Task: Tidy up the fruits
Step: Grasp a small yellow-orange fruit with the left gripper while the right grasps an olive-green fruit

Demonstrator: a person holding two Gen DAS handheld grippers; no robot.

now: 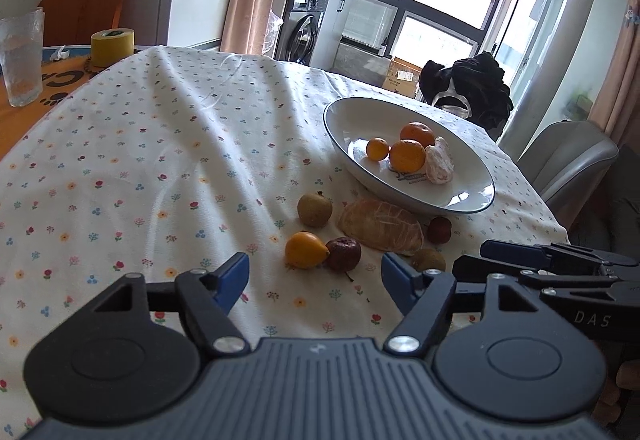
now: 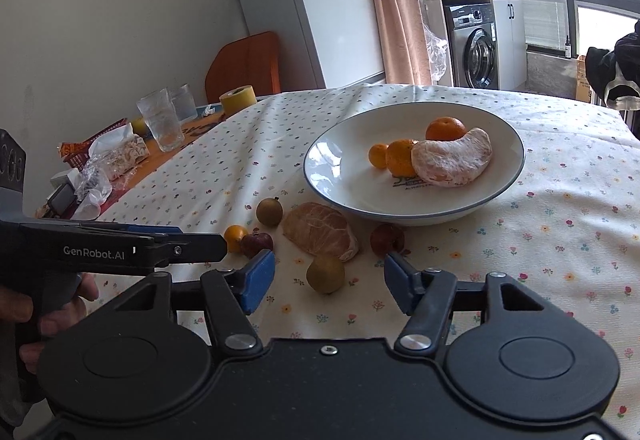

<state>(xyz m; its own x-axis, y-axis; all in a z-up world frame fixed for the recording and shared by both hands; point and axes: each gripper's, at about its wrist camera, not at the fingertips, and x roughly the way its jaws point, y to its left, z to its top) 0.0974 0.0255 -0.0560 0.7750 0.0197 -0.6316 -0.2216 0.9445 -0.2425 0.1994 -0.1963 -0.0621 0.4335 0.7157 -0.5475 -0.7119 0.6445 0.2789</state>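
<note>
A white bowl (image 1: 472, 200) (image 2: 340, 160) on the flowered tablecloth holds three oranges (image 1: 407, 155) (image 2: 400, 156) and a peeled citrus piece (image 1: 439, 166) (image 2: 454, 160). In front of it lie a peeled pomelo wedge (image 1: 380, 226) (image 2: 320, 230), a yellow fruit (image 1: 305, 250) (image 2: 235, 238), a dark red fruit (image 1: 343, 254) (image 2: 256, 244), two green-brown fruits (image 1: 315, 209) (image 2: 326, 274) and another red fruit (image 1: 440, 230) (image 2: 386, 238). My left gripper (image 1: 316, 278) is open, just short of the yellow and red fruits. My right gripper (image 2: 330, 278) is open around a green-brown fruit.
A glass (image 1: 20, 60) (image 2: 160, 124), a yellow tape roll (image 1: 112, 46) (image 2: 238, 99) and wrapped snacks (image 2: 120, 152) stand at the table's far left. A grey chair (image 1: 568, 160) with dark clothing (image 1: 468, 88) is behind the bowl. The right gripper shows in the left wrist view (image 1: 552, 268).
</note>
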